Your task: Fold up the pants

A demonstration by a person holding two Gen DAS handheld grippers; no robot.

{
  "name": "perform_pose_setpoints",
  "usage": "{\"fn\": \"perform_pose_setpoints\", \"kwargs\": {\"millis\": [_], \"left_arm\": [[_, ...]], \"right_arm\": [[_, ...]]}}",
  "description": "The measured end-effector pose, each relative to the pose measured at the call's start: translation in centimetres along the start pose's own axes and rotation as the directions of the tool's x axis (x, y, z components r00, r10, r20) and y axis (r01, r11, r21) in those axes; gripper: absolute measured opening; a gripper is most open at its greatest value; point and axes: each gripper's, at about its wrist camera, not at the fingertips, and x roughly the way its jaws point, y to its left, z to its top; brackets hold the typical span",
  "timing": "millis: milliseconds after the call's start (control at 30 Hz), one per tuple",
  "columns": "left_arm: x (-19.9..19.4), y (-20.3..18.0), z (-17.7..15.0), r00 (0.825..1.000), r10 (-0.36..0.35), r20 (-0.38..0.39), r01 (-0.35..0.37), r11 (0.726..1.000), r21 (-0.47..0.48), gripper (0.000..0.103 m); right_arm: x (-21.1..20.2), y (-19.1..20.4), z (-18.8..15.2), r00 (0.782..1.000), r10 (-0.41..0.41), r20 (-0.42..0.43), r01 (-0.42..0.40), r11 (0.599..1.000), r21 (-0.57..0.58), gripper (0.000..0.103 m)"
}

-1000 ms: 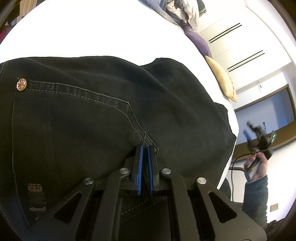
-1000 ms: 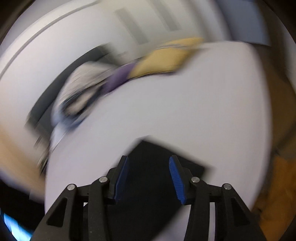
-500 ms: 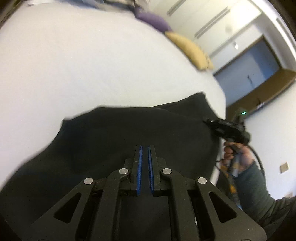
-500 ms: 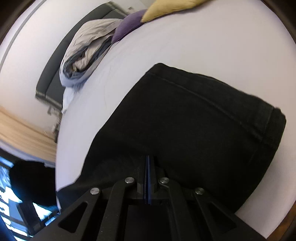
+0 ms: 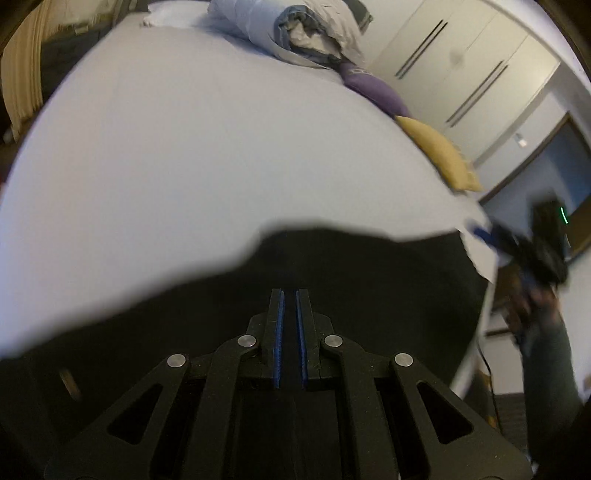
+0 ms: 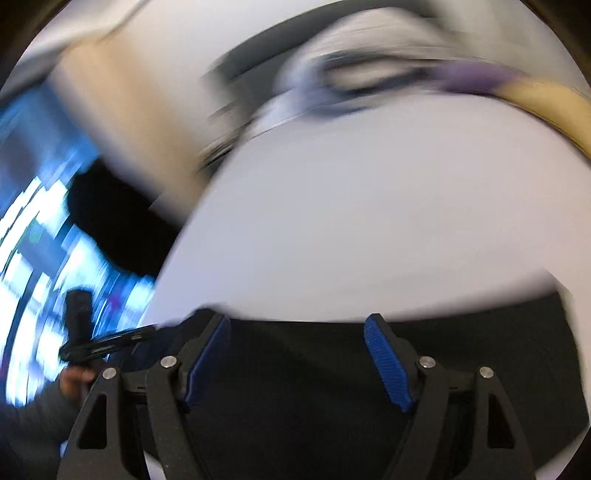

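Black pants (image 5: 369, 280) lie on the white bed (image 5: 221, 155), at its near edge, under both tools.

1. Left tongs (image 5: 290, 295): the blue pads stand almost together, a thin slit between them. Dark cloth fills the view beneath and around the tips. Whether a pinch of cloth sits in that slit cannot be told from the left wrist view.
2. Right tongs (image 6: 297, 325): the jaws are opening and stand wide. Nothing is clamped between the pads; the pants (image 6: 461, 350) lie flat below them. The picture is smeared, so fine detail is lost.
3. Step in hand (judgement): one fold appears laid and let go on the right side; the left side may yet hold its share.
4. Next move (judgement): free the left side if it holds cloth, then seek a fresh edge for the following fold. Keep the stacked layers square.

Surroundings: rolled bedding (image 5: 295, 33), a purple pillow (image 5: 373, 88) and a yellow pillow (image 5: 439, 151) line the far side, well apart from the pants.
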Motion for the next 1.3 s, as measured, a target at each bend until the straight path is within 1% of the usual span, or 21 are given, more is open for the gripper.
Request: {"fn": "perform_pose_setpoints", "kwargs": {"millis": [100,267,300,400,467,600,700,733,800,833,867,900,967,1033,1100,1133,1167,1200,1233,1267,1300], "left_arm": [[1.8,0.9,-3.5,0.995,0.076,-0.067,-0.077,0.997,-0.010,0.006],[1.1,3.3,-4.5,0.999,-0.026,-0.018,0.024,0.991,-0.129,0.006],[1.1,3.5,-4.6,0.999,-0.039,-0.011,0.037,0.990,-0.136,0.006],[0.9,3.6,-5.1,0.999,-0.035,0.010,0.036,0.992,-0.121,0.006],[0.5,3.4,-5.5,0.999,-0.027,0.020,0.029,0.993,-0.111,0.006],[0.7,2.3,-6.4,0.999,-0.031,0.035,0.035,0.993,-0.115,0.006],[0.9,1.9,-7.0,0.998,-0.040,0.039,0.044,0.991,-0.124,0.006],[1.0,1.9,-7.2,0.998,-0.043,0.041,0.048,0.991,-0.128,0.006],[1.3,1.4,-7.2,0.998,-0.051,0.046,0.057,0.989,-0.138,0.006],[0.6,2.4,-7.5,0.997,-0.057,0.048,0.064,0.988,-0.142,0.006],[0.5,2.5,-7.5,0.997,-0.062,0.050,0.069,0.987,-0.147,0.006],[0.5,3.0,-7.3,0.997,-0.064,0.051,0.071,0.986,-0.150,0.006],[0.6,2.9,-7.3,0.997,-0.061,0.053,0.068,0.987,-0.148,0.006],[0.2,3.6,-7.3,0.997,-0.056,0.055,0.063,0.988,-0.144,0.006],[0.1,3.6,-7.4,0.997,-0.052,0.056,0.060,0.988,-0.143,0.006],[0.2,3.4,-7.5,0.997,-0.050,0.056,0.058,0.988,-0.143,0.006],[0.2,3.4,-7.5,0.997,-0.048,0.055,0.055,0.988,-0.142,0.006],[0.3,3.2,-7.6,0.997,-0.046,0.055,0.053,0.989,-0.141,0.006],[0.5,3.0,-7.7,0.997,-0.045,0.055,0.052,0.989,-0.140,0.006],[0.1,3.2,-7.5,0.997,-0.045,0.056,0.053,0.989,-0.140,0.006],[0.0,3.1,-7.4,0.997,-0.047,0.056,0.054,0.989,-0.140,0.006]], "right_arm": [[6.7,3.8,2.7,0.986,0.049,-0.160,-0.081,0.977,-0.199,0.078],[15.5,5.5,4.6,0.915,0.012,-0.403,-0.155,0.933,-0.325,0.074],[17.2,5.2,4.4,0.887,-0.002,-0.461,-0.167,0.930,-0.326,0.065],[19.9,5.4,2.2,0.825,-0.089,-0.558,-0.172,0.901,-0.398,0.013],[20.0,5.3,2.2,0.840,-0.089,-0.535,-0.159,0.903,-0.399,0.007],[18.4,2.5,5.0,0.931,-0.130,-0.341,0.030,0.959,-0.282,0.001],[16.1,-0.3,5.8,0.951,-0.223,-0.216,0.193,0.969,-0.151,0.001],[14.4,-1.2,5.8,0.962,-0.199,-0.185,0.189,0.979,-0.074,0.001],[11.7,-0.5,4.5,0.986,-0.034,-0.166,0.034,0.999,0.003,0.004],[10.1,0.9,3.4,0.981,0.100,-0.165,-0.105,0.994,-0.021,0.004],[9.4,2.0,2.6,0.974,0.136,-0.180,-0.151,0.986,-0.069,0.004],[8.8,3.6,1.0,0.963,0.150,-0.223,-0.187,0.971,-0.152,0.006],[9.4,3.9,-1.2,0.942,0.133,-0.308,-0.195,0.964,-0.180,0.009],[11.0,0.6,-2.6,0.937,0.026,-0.348,-0.073,0.990,-0.120,0.009],[11.1,-4.4,-2.3,0.958,-0.043,-0.283,0.055,0.998,0.034,0.005],[10.1,-7.3,-2.1,0.969,-0.112,-0.219,0.145,0.980,0.139,0.000],[9.0,-9.1,-1.9,0.963,-0.197,-0.184,0.234,0.949,0.210,0.000],[7.3,-10.8,-1.8,0.938,-0.313,-0.147,0.342,0.897,0.279,0.003],[4.7,-11.9,-1.8,0.921,-0.379,-0.085,0.384,0.857,0.344,0.011],[3.3,-11.9,-1.8,0.928,-0.369,-0.044,0.359,0.861,0.360,0.013],[1.9,-11.3,-1.8,0.951,-0.308,0.003,0.288,0.891,0.351,0.014]]}}
